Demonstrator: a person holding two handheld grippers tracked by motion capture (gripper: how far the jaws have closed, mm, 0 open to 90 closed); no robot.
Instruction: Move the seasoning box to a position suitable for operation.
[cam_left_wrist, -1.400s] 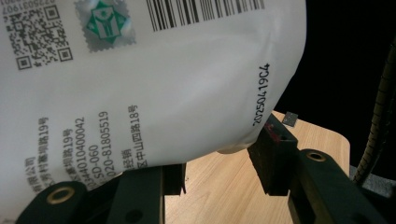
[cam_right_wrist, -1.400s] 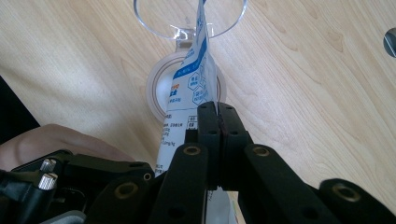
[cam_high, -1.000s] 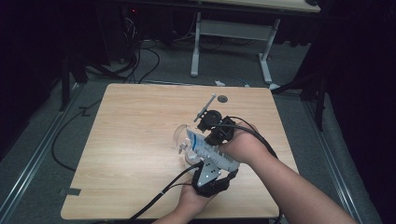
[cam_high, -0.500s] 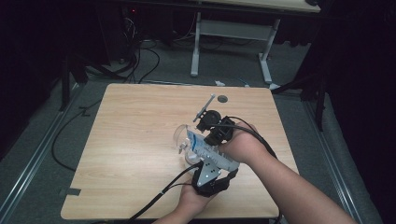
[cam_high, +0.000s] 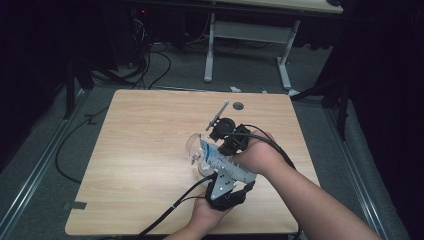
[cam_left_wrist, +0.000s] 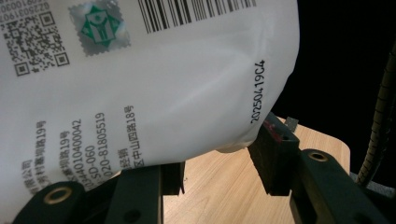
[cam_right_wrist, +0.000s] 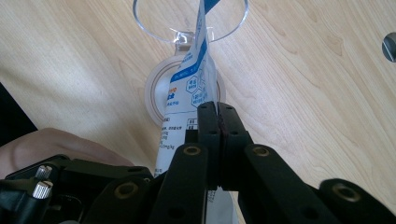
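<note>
Both claws on one white bag (cam_high: 220, 161), held tilted over the tabletop (cam_high: 140, 150), near its front-right part.

Right claw (cam_right_wrist: 218, 122): jaws fully together, pinching the bag (cam_right_wrist: 187, 93) edge-on. In the right gripper view, the bag's thin blue-and-white edge runs up from the jaws toward a clear cup (cam_right_wrist: 189, 21). Bag's top end at the cup's rim; cannot tell whether it touches. Round clear ring (cam_right_wrist: 156, 93) lying flat on the tabletop (cam_right_wrist: 303, 84) beneath the bag.

Left claw (cam_left_wrist: 219, 158): jaws about half apart, spanning the bag's bulging lower part. In the left gripper view, white bag (cam_left_wrist: 140, 74) with barcode, QR code, green seal and printed date code; right jaw's pad pressed against the bag's bottom corner, left jaw under the bag's printed face. Gripped, wide part of the bag between the jaws. Jaws just opened a touch, bag between them.

High view: left claw (cam_high: 212, 172) coming in from the bottom edge, grey plate on top, cable trailing down-left. Right claw (cam_high: 222, 145) from the right, hand wrapped round it, cable looping over the wrist. Cup (cam_high: 194, 148) just left of the bag, near the claws. Dark round spot (cam_high: 238, 105) on the tabletop farther back, well apart.
</note>
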